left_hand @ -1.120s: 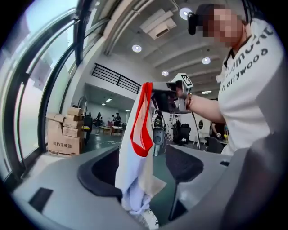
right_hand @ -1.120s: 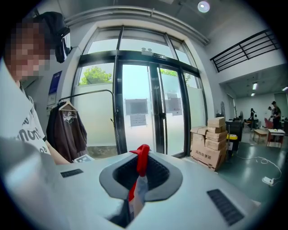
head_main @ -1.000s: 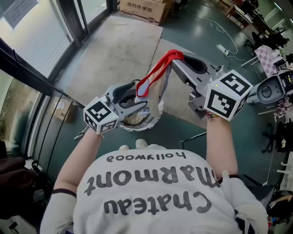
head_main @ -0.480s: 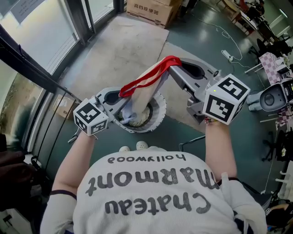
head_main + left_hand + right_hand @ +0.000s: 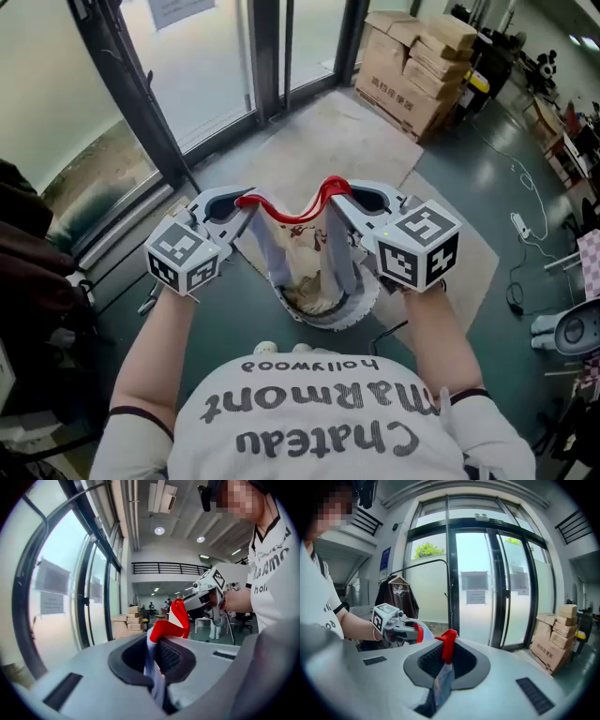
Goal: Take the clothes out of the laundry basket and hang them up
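Observation:
A pale garment with a red edge (image 5: 292, 214) is stretched between my two grippers over the round white laundry basket (image 5: 361, 307), and its body hangs down into the basket. My left gripper (image 5: 246, 201) has just been closing and is now shut on the red edge (image 5: 165, 627). My right gripper (image 5: 339, 193) is shut on the other end of the red edge (image 5: 448, 644). In the left gripper view the right gripper (image 5: 206, 596) appears ahead. The right gripper view shows the left gripper (image 5: 401, 627) opposite.
Glass doors with dark frames (image 5: 258, 56) stand ahead. Stacked cardboard boxes (image 5: 422, 80) are at the upper right. A dark jacket on a hanger (image 5: 396, 597) hangs from a rail at the left. A pale mat (image 5: 309, 150) lies on the floor under the basket.
The left gripper has closed on the red edge and moved away from the right one. The garment now spans both grippers, and the right gripper has come lower.

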Motion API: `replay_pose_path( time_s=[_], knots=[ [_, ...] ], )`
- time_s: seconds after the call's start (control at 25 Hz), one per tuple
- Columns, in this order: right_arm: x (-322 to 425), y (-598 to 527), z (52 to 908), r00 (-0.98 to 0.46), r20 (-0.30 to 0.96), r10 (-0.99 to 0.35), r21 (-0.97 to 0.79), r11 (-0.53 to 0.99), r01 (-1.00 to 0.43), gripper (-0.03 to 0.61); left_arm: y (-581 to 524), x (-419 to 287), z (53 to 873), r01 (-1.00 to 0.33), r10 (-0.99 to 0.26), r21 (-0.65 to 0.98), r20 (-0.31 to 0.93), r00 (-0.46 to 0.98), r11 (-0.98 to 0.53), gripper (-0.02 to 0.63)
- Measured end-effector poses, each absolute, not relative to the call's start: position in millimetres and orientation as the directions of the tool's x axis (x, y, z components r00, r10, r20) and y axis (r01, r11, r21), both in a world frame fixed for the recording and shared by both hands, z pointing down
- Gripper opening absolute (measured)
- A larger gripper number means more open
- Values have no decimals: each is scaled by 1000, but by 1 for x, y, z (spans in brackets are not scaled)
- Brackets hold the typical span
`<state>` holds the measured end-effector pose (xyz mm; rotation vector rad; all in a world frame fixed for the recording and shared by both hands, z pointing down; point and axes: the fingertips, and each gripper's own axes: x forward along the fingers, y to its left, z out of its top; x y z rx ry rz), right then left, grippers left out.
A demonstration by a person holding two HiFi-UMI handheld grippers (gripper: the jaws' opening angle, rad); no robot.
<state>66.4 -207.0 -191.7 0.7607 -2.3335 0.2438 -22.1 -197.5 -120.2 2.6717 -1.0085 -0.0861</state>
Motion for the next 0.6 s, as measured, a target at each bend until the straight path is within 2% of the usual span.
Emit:
replay_pose_path(
  time_s=[0.28, 0.44, 0.6],
  knots=[
    [-30, -223, -182, -731, 578, -363, 2, 896, -444, 34, -165, -167, -124, -863, -878, 281, 116, 464, -419, 17],
    [-134, -221, -162, -803, 537, -259, -62, 937, -344, 34, -143, -266, -129, -935, -939, 225, 148, 311, -274, 17],
    [-227, -207, -157, -838, 506, -205, -67, 959, -275, 34, -122, -348, -136, -965, -961, 185, 170, 217, -185, 17]
  ],
)
